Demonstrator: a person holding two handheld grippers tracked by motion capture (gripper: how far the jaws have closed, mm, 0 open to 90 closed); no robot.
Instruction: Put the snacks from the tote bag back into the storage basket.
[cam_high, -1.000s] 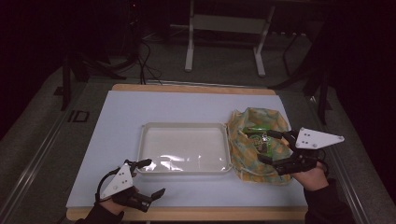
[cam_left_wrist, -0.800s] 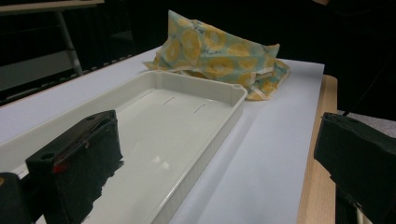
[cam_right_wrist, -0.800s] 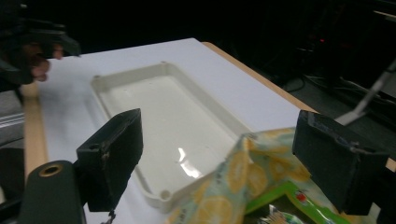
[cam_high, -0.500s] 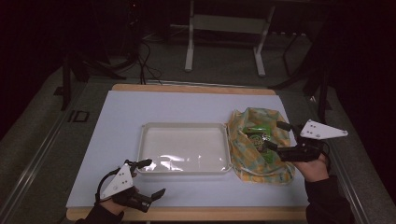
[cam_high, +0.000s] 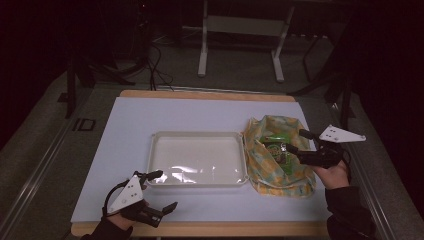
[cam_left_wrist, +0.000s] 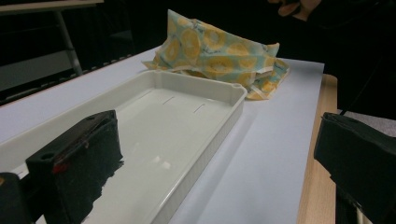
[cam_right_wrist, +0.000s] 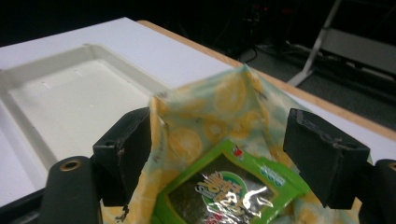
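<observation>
A yellow lemon-print bag (cam_high: 280, 175) lies on the white mat to the right of an empty white tray (cam_high: 197, 134). A green snack packet (cam_high: 274, 146) shows in the bag's open mouth. My right gripper (cam_high: 295, 141) hovers over that mouth. Its jaws have just been closing a little, with the packet (cam_right_wrist: 224, 191) low between them, and the pads stand clear of it on both sides. My left gripper (cam_high: 166, 190) rests open at the tray's front left corner, holding nothing. In the left gripper view the tray (cam_left_wrist: 219, 140) lies ahead and the bag (cam_left_wrist: 210, 46) beyond it.
The mat covers a wooden table whose front edge (cam_high: 225, 229) runs just behind my left hand. Past the table's far edge are a metal stand (cam_high: 202, 55) and cables on the dark floor.
My right gripper has moved away from the person and further over the bag's mouth, sinking a little. The left gripper, tray and bag have stayed put.
</observation>
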